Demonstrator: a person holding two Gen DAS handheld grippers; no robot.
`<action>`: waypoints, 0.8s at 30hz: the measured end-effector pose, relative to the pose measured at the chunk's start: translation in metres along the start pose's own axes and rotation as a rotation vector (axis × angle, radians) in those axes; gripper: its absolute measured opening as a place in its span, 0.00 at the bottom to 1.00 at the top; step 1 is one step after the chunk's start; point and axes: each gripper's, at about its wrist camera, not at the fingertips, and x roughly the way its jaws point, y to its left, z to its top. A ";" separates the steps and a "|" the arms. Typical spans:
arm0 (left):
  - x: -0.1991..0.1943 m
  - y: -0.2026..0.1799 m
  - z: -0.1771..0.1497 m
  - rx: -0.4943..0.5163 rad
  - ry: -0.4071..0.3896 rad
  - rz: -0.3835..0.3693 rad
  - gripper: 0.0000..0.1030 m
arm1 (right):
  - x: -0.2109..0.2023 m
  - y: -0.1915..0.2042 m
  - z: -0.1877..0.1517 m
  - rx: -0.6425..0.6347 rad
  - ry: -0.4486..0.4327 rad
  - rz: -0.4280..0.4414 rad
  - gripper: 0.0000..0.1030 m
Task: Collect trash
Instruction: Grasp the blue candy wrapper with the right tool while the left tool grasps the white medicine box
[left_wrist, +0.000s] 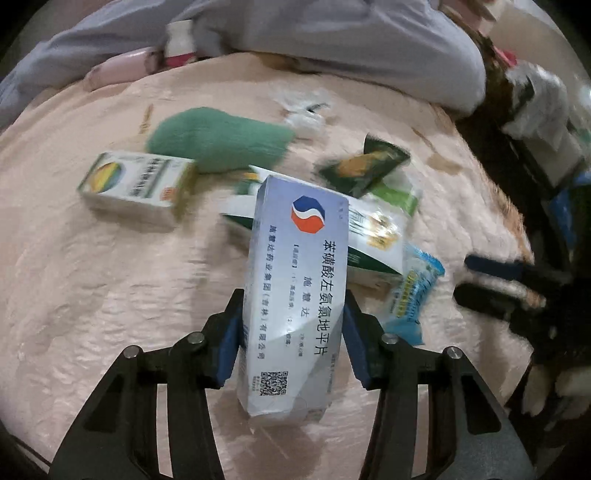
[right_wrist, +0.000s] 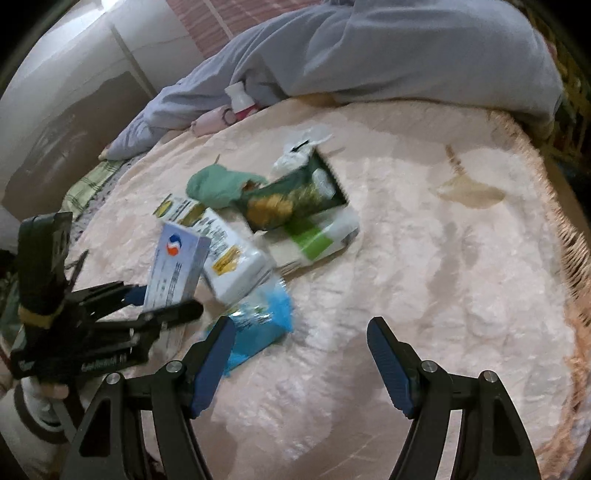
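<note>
The pale blue medicine box (left_wrist: 295, 295) is clamped between the pads of the left tool (left_wrist: 293, 328), its long axis running straight ahead. The right tool (right_wrist: 301, 363) is held wide open and empty, the blue packet (right_wrist: 258, 325) lying nearest, just ahead-left on the bed (right_wrist: 424, 258).

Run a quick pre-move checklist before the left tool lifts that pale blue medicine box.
1. Pale blue medicine box sits between the left tool pads: ok.
2. Pads pressing firmly on the box: cannot tell.
3. Box free of the white and green box behind it: cannot tell.
4. Right tool open and empty: ok.
5. Blue packet clear of the right tool's fingers: not ok, it lies against one.
</note>
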 end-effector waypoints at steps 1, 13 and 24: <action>-0.004 0.004 0.000 -0.014 -0.007 -0.001 0.46 | 0.003 0.003 -0.002 0.011 0.009 0.025 0.70; -0.032 0.018 -0.006 -0.054 -0.051 0.013 0.46 | 0.056 0.053 -0.002 -0.009 0.033 0.027 0.66; -0.037 0.033 -0.012 -0.099 -0.056 0.045 0.46 | 0.063 0.054 0.007 0.071 0.014 0.023 0.73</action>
